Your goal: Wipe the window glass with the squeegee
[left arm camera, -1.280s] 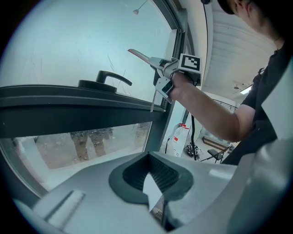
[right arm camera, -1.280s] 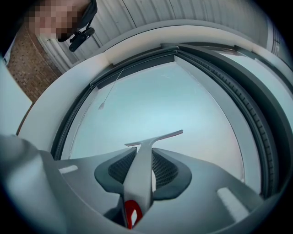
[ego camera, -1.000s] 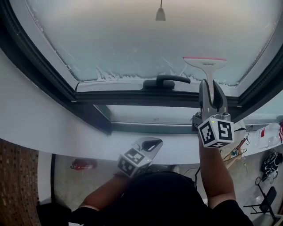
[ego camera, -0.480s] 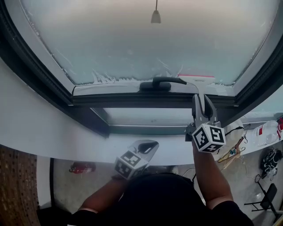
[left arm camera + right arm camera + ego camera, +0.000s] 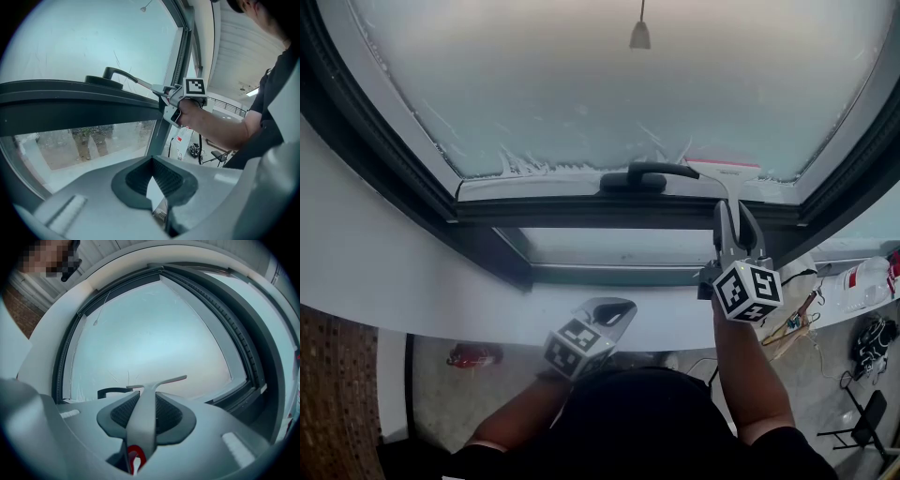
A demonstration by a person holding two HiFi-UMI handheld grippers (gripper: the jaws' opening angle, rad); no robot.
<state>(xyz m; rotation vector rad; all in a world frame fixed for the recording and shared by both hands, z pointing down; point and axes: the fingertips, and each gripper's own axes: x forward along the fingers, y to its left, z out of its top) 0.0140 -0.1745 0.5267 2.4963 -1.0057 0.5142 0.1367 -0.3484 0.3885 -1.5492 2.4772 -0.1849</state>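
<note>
Firmly, the fingers (image 5: 121,412) of the right gripper (image 5: 736,223) clamp the squeegee (image 5: 144,414) by its grey stem, which runs straight out between them. Its blade sits at the bottom edge of the window glass (image 5: 619,84), just right of the black window handle (image 5: 643,174). The left gripper (image 5: 151,162) has its fingers together at the tips, empty, low by the white sill (image 5: 431,286) and well apart from the squeegee.

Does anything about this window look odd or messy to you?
Yes: a ragged white fringe of residue clings along the bottom edge of the window glass, left of the window handle. The squeegee, held in the right gripper, sits at that edge on the handle's right.
</note>
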